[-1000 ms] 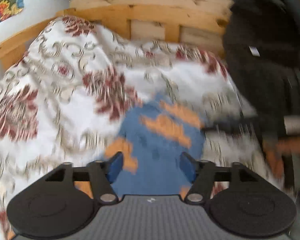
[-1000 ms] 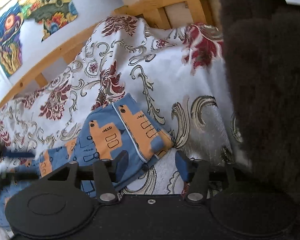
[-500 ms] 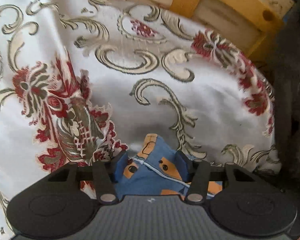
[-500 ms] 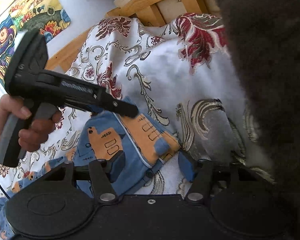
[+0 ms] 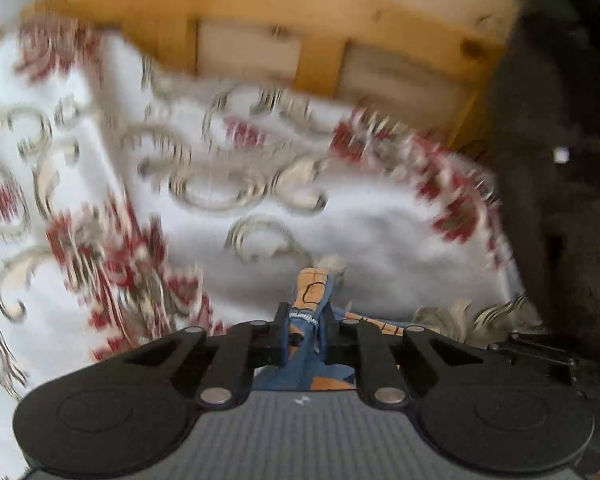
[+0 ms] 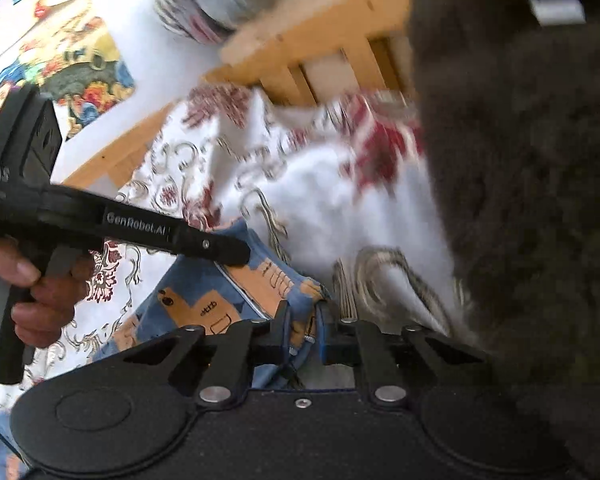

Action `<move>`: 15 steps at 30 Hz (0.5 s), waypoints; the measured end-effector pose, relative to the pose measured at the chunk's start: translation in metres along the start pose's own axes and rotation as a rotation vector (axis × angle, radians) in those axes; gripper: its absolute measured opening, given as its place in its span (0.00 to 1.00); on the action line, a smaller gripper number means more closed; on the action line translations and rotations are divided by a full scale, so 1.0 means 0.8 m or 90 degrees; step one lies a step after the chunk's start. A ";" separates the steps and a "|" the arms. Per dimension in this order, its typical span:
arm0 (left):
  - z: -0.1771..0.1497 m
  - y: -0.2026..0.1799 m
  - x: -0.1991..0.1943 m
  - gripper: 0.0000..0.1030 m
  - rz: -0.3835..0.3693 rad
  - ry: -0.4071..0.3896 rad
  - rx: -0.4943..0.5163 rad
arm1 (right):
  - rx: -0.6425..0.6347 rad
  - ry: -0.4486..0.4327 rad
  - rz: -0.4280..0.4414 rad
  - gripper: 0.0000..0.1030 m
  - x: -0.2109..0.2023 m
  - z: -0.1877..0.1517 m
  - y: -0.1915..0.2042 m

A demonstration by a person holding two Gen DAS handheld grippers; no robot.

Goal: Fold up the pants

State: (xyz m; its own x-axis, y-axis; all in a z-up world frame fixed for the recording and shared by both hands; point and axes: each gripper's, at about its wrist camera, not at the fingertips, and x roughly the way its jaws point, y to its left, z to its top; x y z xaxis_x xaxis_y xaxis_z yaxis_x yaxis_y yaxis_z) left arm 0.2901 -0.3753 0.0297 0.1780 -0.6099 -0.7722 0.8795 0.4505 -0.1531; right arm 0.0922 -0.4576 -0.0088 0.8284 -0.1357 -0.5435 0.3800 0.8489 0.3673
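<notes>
So both grippers are pinching the pants (image 6: 204, 308) right now, the little blue ones with the orange print, lying on the floral bedspread (image 5: 364, 216) near the wooden bed frame (image 5: 260, 4). The left gripper (image 5: 305, 334) is clamping down on a bunched bit of the fabric edge, jaws nearly together with cloth sticking out past them. The right gripper (image 6: 303, 330) is doing the same at the corner on the right, next to the dark fuzzy blanket (image 6: 532, 184).

Handling-wise this is looking like thin, soft knit, super light and floppy, so it's going to sag and bunch wherever it isn't supported. No stiffness to count on. I'd guess gripping at the hems or corners, like they're doing, is the way to go, keeping it taut between the two so the fold lands flat. The bedspread looks slick too, so it might be sliding around underneath.
</notes>
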 end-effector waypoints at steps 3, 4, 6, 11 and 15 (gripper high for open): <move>0.000 -0.003 -0.001 0.14 0.004 -0.042 0.004 | -0.060 -0.049 -0.028 0.12 -0.010 0.000 0.011; 0.000 -0.007 0.003 0.15 0.007 -0.046 0.009 | -0.077 -0.054 -0.037 0.12 -0.009 0.000 0.014; -0.005 -0.008 0.024 0.15 0.007 -0.038 0.005 | -0.101 -0.045 -0.062 0.12 0.000 -0.003 0.016; -0.013 0.007 0.056 0.30 0.007 -0.037 -0.036 | -0.146 -0.012 -0.100 0.14 0.021 -0.010 0.016; -0.019 0.019 0.022 0.61 0.045 -0.081 -0.069 | -0.160 -0.017 -0.104 0.25 0.020 -0.011 0.023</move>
State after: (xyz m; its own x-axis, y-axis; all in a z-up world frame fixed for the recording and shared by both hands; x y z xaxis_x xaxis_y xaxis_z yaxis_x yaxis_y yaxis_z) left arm 0.3000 -0.3689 0.0045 0.2987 -0.6485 -0.7001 0.8116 0.5586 -0.1712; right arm 0.1089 -0.4402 -0.0174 0.7760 -0.2915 -0.5594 0.3986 0.9139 0.0768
